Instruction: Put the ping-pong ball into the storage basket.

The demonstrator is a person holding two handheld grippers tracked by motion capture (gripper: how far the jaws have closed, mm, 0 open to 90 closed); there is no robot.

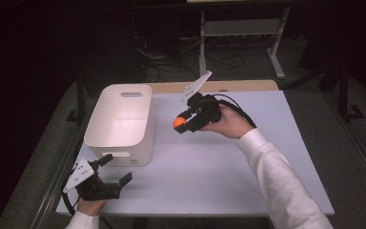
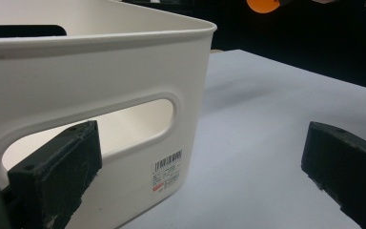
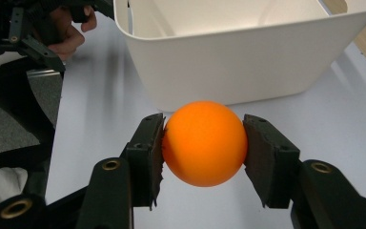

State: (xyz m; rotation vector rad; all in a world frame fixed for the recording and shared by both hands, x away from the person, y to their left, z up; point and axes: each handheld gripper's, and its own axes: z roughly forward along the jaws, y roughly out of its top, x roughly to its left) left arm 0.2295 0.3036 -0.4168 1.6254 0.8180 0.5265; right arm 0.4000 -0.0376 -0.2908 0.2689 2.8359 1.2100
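1. Two hand-held grippers work over a pale table [image 1: 228,171], one in each of the person's hands.
2. In the high view, the right gripper [image 1: 185,123] is held above the table, just to the right of a white plastic bin [image 1: 121,138], its jaws pointing toward the bin.
3. An orange ball [image 1: 179,122] sits between those jaws; in the right gripper view the ball [image 3: 205,142] is pinched from both sides, each black pad pressed against it, and it is clear of the tabletop.
4. Beyond the ball in that view stands the bin [image 3: 248,62], its open top showing a bare interior.
5. At the table's near left corner the left gripper [image 1: 115,169] rests low, close to the bin's near end.
6. Its jaws stand wide apart with nothing between them; in the left gripper view one pad lies in front of the bin's handle slot [image 2: 124,119] and the other is over bare table.
7. A barcode label [image 2: 167,171] is stuck low on the bin's end wall.
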